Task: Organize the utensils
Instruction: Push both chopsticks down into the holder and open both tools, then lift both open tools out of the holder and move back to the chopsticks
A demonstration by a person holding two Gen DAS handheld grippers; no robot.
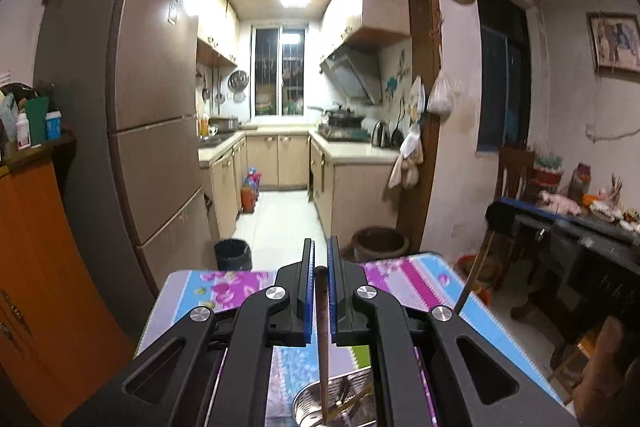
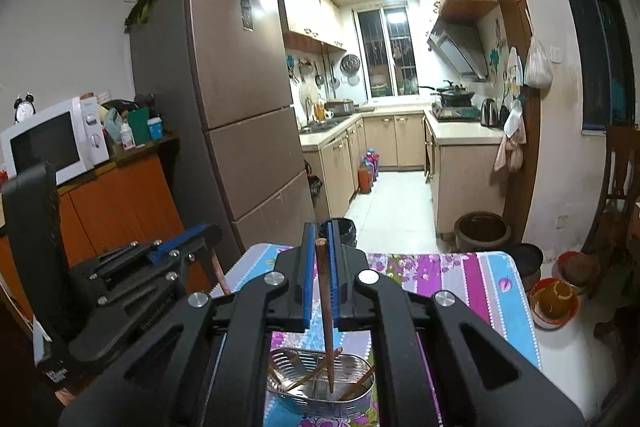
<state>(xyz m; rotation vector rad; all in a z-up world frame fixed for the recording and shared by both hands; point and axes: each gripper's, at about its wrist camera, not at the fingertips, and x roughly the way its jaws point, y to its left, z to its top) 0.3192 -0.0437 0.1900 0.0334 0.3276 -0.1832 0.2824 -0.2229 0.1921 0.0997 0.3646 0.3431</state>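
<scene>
Nearest in the right wrist view, a steel holder (image 2: pixel 320 393) stands on the worktop (image 2: pixel 460 279), which has a flowered cloth in pink and blue stripes. It is an oval container with a divider in the middle. At least three chopsticks (image 2: pixel 304 379) lie slanted inside it, leaning on the rim (an exact count is hard, because they cross each other).

The right gripper (image 2: pixel 321 259) has its fingers closed on one brown chopstick (image 2: pixel 326 307). Its long axis is nearly vertical: the thick end points up between the blue pads and the thin tip goes down into the holder.

The left gripper (image 1: pixel 319 267) also has its fingers closed on one chopstick (image 1: pixel 323 339). It too is nearly upright, with the thick end up and the thin end down over the holder (image 1: pixel 332 403), of which only a part shows at the bottom edge of the left wrist view.

So there are two grippers, and each holds a single chopstick.

In the right wrist view the left gripper (image 2: pixel 210 233) is seen at the left, beside the worktop edge, with its chopstick (image 2: pixel 220 275) slanting down.

Farther away stand a black bin (image 1: pixel 233 254), a fridge (image 2: pixel 240 99) and a narrow kitchen behind them.
</scene>
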